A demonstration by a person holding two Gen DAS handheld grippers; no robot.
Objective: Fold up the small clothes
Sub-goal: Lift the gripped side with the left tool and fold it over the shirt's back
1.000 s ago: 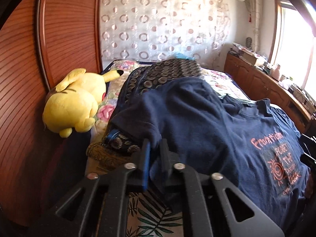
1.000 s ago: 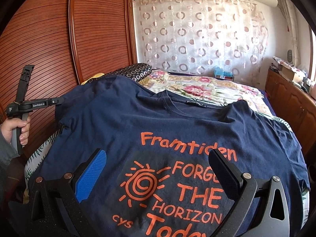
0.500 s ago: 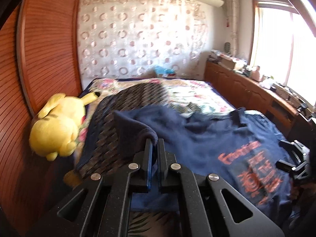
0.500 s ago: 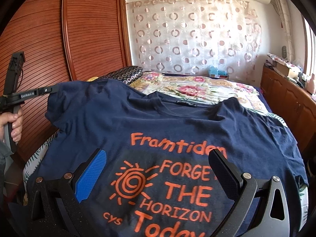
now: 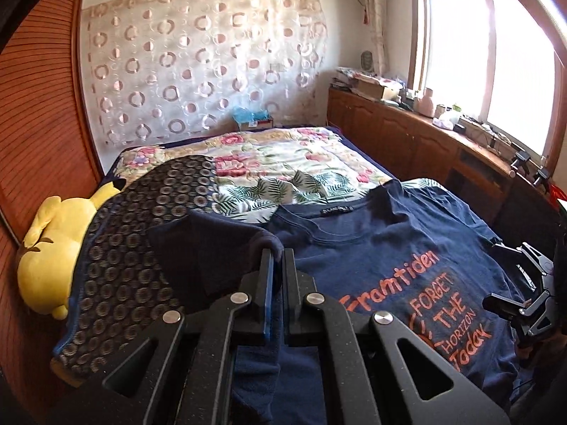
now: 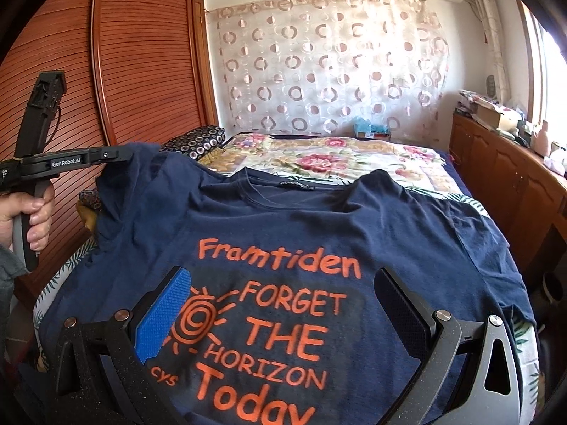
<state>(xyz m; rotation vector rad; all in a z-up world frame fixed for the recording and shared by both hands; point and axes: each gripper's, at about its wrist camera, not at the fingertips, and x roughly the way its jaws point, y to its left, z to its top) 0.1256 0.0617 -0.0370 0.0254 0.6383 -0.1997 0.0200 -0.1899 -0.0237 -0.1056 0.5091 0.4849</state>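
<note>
Left jaws pinching navy T-shirt (image 6: 283, 233) sleeve, right jaws spread, print "Framtiden"

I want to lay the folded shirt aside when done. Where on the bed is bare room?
Free: the floral bedspread between the T-shirt collar and the curtain. Crowded: the patterned pillow and yellow plush beside the wardrobe.

The T-shirt (image 6: 319, 233) lies spread on the bed (image 5: 283, 152), collar toward the curtain (image 5: 198, 60) behind. Left of it a pillow (image 5: 134, 248) rests against a plush toy (image 5: 53, 244) by the wardrobe (image 6: 134, 71). A cabinet (image 5: 407, 138) runs along the bed's right, under the window (image 5: 496, 46).
</note>
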